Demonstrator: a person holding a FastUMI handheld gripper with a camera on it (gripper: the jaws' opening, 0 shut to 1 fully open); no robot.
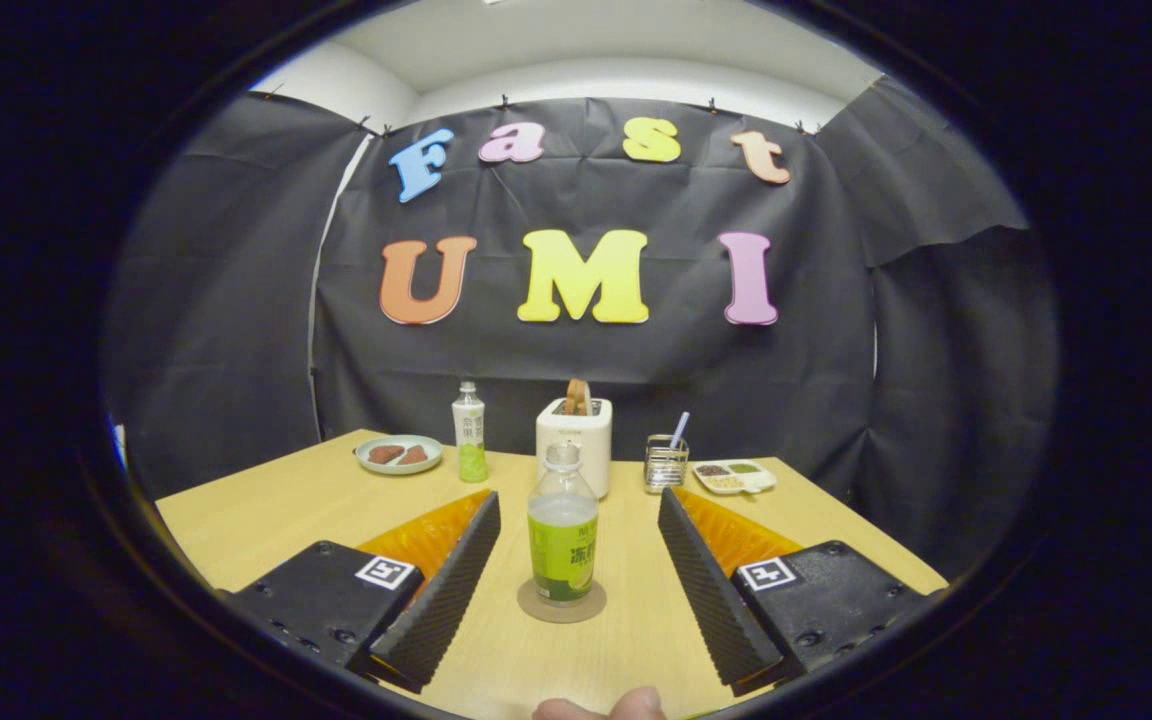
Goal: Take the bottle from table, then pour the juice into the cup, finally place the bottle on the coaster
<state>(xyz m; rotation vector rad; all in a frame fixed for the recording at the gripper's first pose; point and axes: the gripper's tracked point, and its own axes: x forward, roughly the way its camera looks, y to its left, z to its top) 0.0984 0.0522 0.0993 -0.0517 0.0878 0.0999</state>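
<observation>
On the light wooden table [266, 520], between the two fingers of the gripper [577, 520], a clear plastic bottle [562, 535] stands upright on a round brown coaster [562, 603]. The bottle carries a green label around its lower half and a pale cap on top; its upper part looks clear, and how much juice it holds cannot be told. The gripper's fingers are spread wide apart, one on each side of the bottle, and neither touches it; a gap of bare table shows on both sides between the ribbed inner faces and the bottle. A fingertip [601, 706] of the person shows at the near edge, behind the fingers. Beyond the bottle, close to the black cloth wall, a white toaster [574, 446] stands with a slice of bread [577, 396] sticking up from its slot. To the toaster's left stands a second, slimmer bottle [469, 432] with a white cap and a green lower part, and left of that lies a pale green plate [398, 454] with two dark brown pieces on it. To the toaster's right is a small wire holder [665, 463] with a straw-like stick leaning out of it, and just beyond that a white divided dish [734, 476] holding small portions in its compartments.
</observation>
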